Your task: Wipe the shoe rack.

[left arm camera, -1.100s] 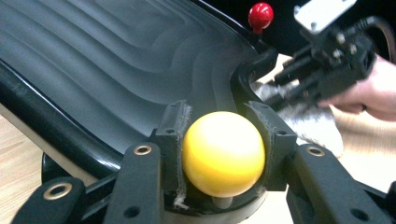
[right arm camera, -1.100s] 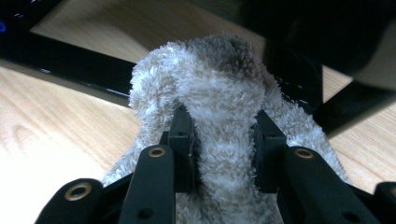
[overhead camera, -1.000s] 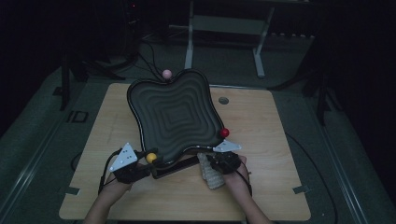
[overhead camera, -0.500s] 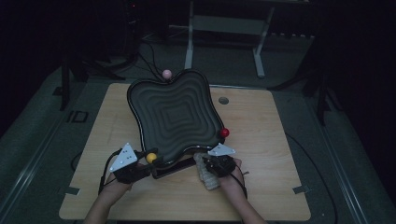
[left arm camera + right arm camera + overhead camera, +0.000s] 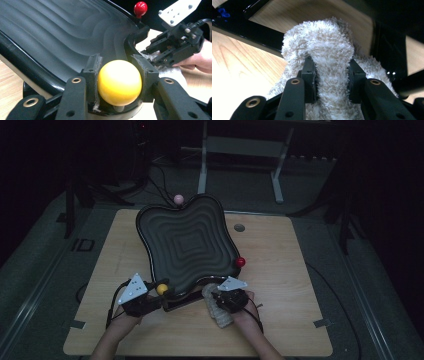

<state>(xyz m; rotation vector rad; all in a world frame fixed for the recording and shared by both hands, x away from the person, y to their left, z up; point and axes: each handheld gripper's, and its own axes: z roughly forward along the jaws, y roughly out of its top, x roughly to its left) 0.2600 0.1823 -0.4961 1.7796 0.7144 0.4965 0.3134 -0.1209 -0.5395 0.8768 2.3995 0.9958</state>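
Left gripper (image 5: 119, 83) jaws clamp the yellow ball knob (image 5: 161, 289) at the near-left corner of the black ripple-surfaced tray (image 5: 187, 242), tilted above the bench (image 5: 280, 270); right gripper (image 5: 331, 77) jaws pinch a fluffy cream cloth (image 5: 329, 50) just beneath the tray's near edge, nearer than the left.

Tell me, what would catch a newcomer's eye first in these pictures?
Probably the big black ridged tray, shaped like a wavy clover, standing on the wooden table with coloured knobs at its corners. At its near left corner, the left gripper clamps a bright yellow ball. Beside it, at the tray's near edge, the right gripper squeezes a fluffy white cloth.
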